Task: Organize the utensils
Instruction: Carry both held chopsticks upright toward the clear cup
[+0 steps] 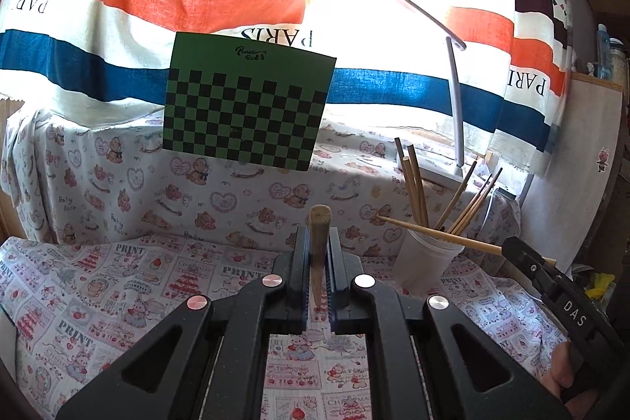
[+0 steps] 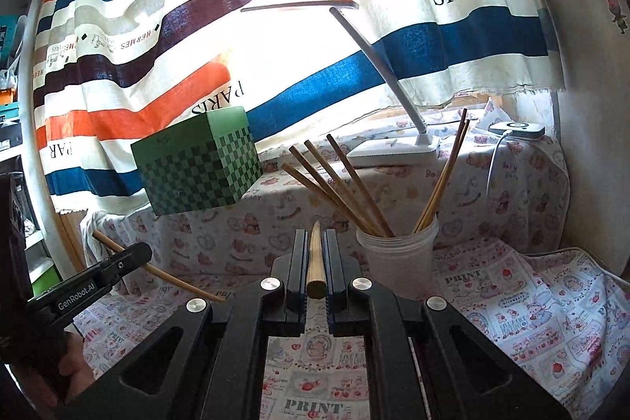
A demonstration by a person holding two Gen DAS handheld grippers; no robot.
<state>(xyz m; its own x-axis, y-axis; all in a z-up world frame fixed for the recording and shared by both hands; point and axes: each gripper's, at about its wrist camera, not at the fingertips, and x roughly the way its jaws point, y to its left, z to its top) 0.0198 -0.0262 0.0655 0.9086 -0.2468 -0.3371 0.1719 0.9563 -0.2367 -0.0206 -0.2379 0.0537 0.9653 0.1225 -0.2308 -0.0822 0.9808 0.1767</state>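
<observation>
My left gripper point(image 1: 318, 239) is shut on a wooden chopstick point(image 1: 319, 223) that stands nearly upright between its jaws, above the printed tablecloth point(image 1: 98, 302). To its right stands a translucent plastic cup point(image 1: 427, 262) holding several chopsticks. My right gripper point(image 1: 512, 248) comes in from the right edge, shut on another chopstick point(image 1: 433, 233) that lies across the cup's rim. In the right wrist view, the right gripper point(image 2: 315, 239) clamps that chopstick point(image 2: 316, 262) just left of the cup point(image 2: 397, 262). The left gripper point(image 2: 139, 252) holds its chopstick point(image 2: 173, 280) at lower left.
A green checkered box point(image 1: 248, 101) point(image 2: 197, 168) sits on a raised, cloth-covered ledge behind the table. A white desk lamp point(image 2: 393, 148) stands on the ledge behind the cup, beside a small white device point(image 2: 516, 130) with a cable. A striped curtain hangs behind.
</observation>
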